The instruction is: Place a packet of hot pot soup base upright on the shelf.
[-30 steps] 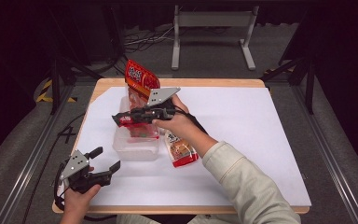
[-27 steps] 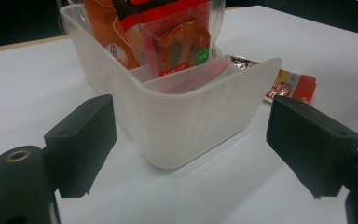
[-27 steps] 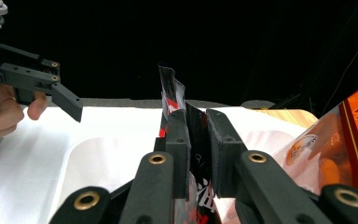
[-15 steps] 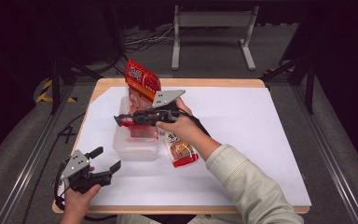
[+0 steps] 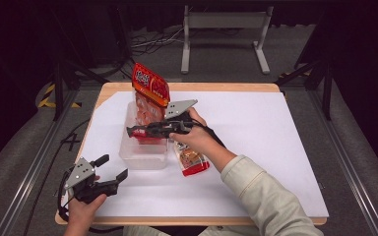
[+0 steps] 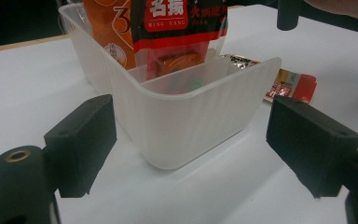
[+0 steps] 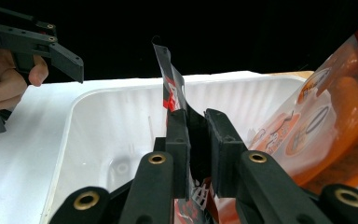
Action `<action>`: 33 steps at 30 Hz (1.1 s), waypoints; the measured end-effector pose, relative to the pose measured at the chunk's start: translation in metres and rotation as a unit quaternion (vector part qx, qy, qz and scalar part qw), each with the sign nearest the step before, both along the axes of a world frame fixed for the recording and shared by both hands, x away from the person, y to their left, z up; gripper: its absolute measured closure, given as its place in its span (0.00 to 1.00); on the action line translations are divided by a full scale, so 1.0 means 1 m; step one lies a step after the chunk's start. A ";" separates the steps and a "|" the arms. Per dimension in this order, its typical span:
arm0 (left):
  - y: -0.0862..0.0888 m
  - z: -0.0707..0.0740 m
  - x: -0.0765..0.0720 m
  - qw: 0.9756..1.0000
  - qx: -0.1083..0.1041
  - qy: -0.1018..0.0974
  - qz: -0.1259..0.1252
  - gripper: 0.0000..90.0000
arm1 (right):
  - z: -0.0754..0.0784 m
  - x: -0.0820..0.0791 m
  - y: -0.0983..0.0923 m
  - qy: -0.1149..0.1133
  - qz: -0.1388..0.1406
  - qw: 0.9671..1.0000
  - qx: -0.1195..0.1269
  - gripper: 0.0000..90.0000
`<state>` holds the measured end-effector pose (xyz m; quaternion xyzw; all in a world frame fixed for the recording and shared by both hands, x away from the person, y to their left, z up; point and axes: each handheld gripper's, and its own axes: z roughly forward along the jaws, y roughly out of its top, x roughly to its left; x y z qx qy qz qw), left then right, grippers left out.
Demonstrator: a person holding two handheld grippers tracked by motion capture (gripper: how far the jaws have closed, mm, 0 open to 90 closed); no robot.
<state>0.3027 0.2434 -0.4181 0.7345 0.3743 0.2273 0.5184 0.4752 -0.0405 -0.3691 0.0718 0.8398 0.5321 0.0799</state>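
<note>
Nothing moved; packet (image 6: pixel 177 28) reads "MING YANG".

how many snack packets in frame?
3: large bag upright in the bin, small packet held inside it, flat packet on the table beside it. Bin may hide more.

A snack packet (image 5: pixel 191 160) lies flat on the white sheet (image 5: pixel 256 132) covering the wooden bench (image 5: pixel 226 87) (its red end points toward the near edge). Beyond the bench a grey metal stand (image 5: pixel 224 22) sits on the floor, with cables (image 5: pixel 150 42) beside it.
</note>
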 end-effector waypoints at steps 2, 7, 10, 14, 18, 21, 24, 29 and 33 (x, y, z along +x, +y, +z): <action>0.000 0.000 0.000 1.000 0.000 0.000 0.000 0.19 | -0.001 0.000 -0.001 0.004 -0.002 1.000 0.002 0.89; 0.000 0.000 0.000 1.000 0.000 -0.001 0.000 0.19 | -0.005 0.000 -0.004 0.007 -0.009 1.000 0.007 0.89; 0.000 0.000 0.000 1.000 0.000 0.000 0.000 0.19 | -0.006 0.001 -0.006 0.014 -0.011 1.000 0.014 0.89; 0.000 0.000 0.000 1.000 0.001 0.000 0.000 0.19 | -0.006 0.001 -0.007 0.017 -0.013 1.000 0.012 0.87; 0.000 0.000 0.000 1.000 0.001 0.001 0.000 0.19 | -0.005 -0.002 -0.006 0.018 -0.014 1.000 0.015 0.83; 0.000 0.000 0.000 1.000 0.001 0.001 0.000 0.19 | -0.005 -0.002 -0.007 0.018 -0.016 1.000 0.017 0.81; 0.000 0.000 0.000 1.000 0.000 0.001 0.000 0.19 | -0.004 -0.003 -0.009 0.022 -0.016 0.999 0.019 0.78; 0.000 0.000 0.001 1.000 0.000 0.001 0.000 0.19 | -0.002 -0.003 -0.010 0.035 -0.016 0.999 0.030 0.72; -0.001 0.000 0.002 1.000 0.001 0.002 -0.002 0.19 | 0.002 -0.005 -0.014 0.043 -0.018 0.998 0.042 0.65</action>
